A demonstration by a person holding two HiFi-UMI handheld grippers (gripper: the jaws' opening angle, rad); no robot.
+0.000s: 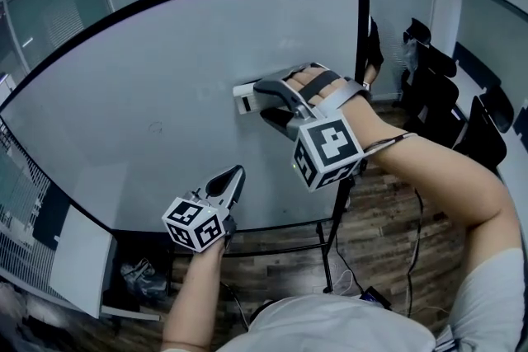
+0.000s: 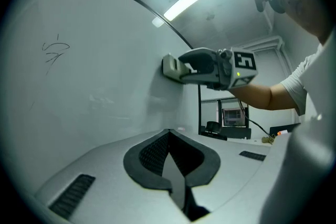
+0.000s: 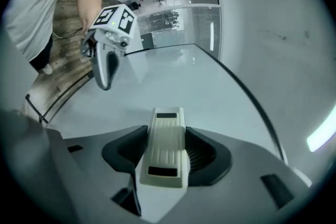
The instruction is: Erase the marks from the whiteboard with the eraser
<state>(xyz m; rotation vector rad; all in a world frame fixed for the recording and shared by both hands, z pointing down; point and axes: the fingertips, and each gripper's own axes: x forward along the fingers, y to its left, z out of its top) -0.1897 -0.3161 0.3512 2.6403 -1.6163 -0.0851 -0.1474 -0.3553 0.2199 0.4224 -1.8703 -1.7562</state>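
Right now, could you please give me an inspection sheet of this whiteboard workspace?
Surface: whiteboard, upright on a stand, mostly clean; one small faint mark left of the eraser.
Job's things: eraser, pale, its face against the board near the right edge.
Clutter: nothing seen on the board.
Grippers: right gripper shut on the eraser; left gripper shut and empty, lower down, not on the mark.
Cables: a dark cable trails over the floor by the stand.
Surroundings: wood floor, dark chairs to the right, a person partly hidden behind the board's right edge.
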